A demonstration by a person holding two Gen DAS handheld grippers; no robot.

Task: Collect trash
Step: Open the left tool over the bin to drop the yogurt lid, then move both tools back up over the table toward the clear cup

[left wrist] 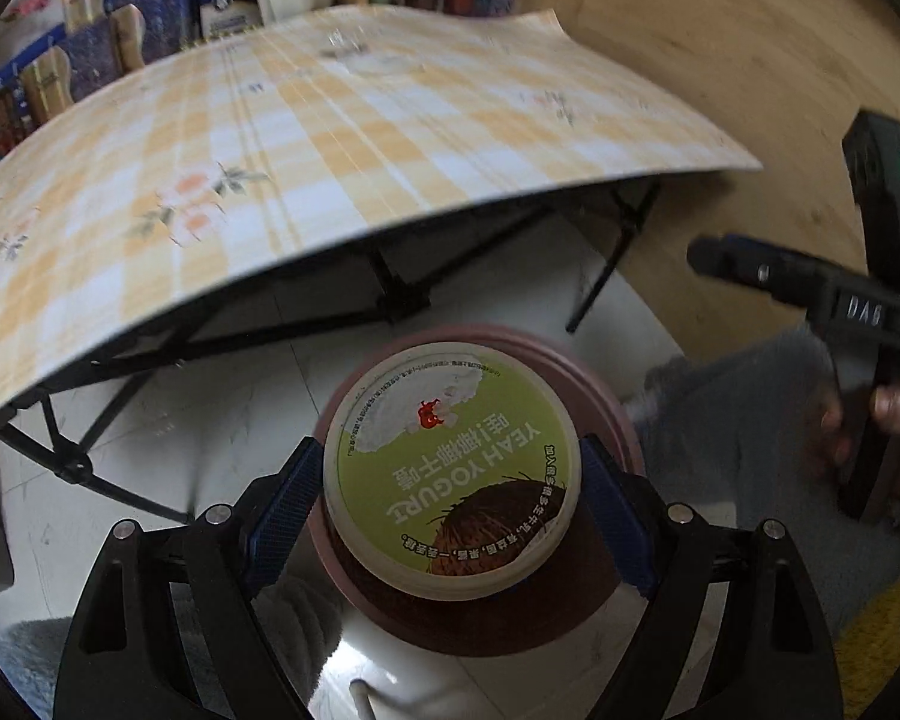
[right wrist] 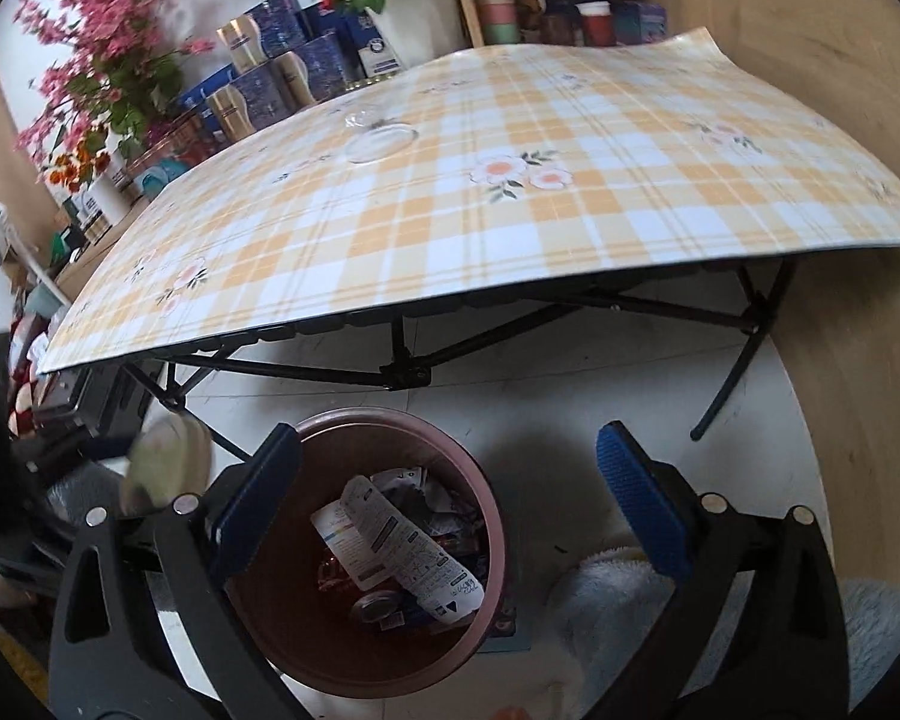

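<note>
The left gripper [left wrist: 450, 501] squeezes a yogurt tub [left wrist: 453, 468] by its two sides and holds it right over the brown trash bin [left wrist: 606, 396] on the floor, in front of the near edge of the folding table [left wrist: 306, 138]. The tub looks light, probably empty. Its plastic wall is thin and smooth, so a hard squeeze could dent it and a loose one could let it slip. The sides just under the rim are a good place to hold.

The right gripper [right wrist: 450, 495] is wide open with nothing in it.

Only the right wrist view shows inside the trash bin [right wrist: 492, 510]: a flat white packet [right wrist: 411, 552] and crumpled wrappers. It also shows a clear lid [right wrist: 383, 141] left near the table's far edge. Only the left view shows the tub's green label.
</note>
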